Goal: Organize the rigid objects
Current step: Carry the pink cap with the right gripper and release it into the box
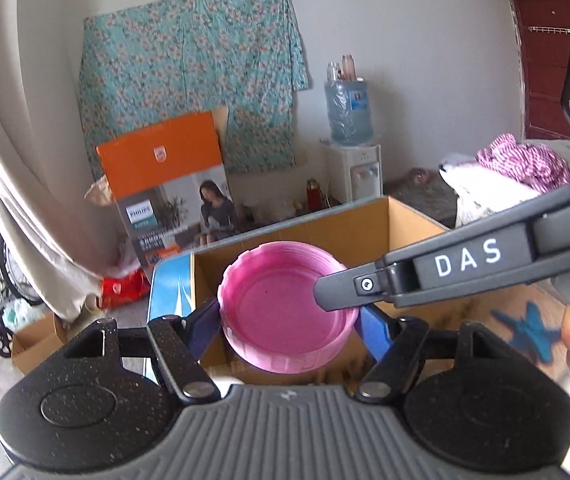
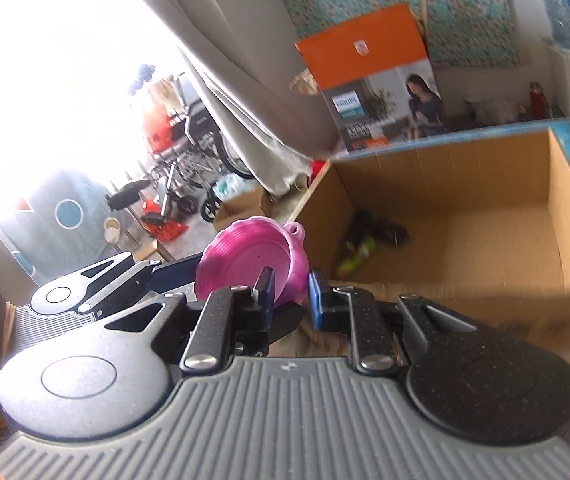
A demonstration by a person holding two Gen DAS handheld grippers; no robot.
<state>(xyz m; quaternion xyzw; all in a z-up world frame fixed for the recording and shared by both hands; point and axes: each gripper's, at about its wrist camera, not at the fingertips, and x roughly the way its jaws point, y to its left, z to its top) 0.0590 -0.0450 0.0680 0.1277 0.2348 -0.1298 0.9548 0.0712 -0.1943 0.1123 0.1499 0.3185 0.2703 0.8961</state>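
Observation:
A pink ridged bowl-shaped funnel is clamped between the blue fingers of my left gripper, held in front of an open cardboard box. The right gripper's arm, marked DAS, crosses the left wrist view with its tip over the funnel's rim. In the right wrist view the funnel sits just left of my right gripper, whose blue fingertips stand a small gap apart with nothing between them. The box lies ahead of it, open.
A dark object and a green object lie on the box floor. A blue starfish shape is on the table at right. An orange Philips box, a water dispenser and a curtain stand behind.

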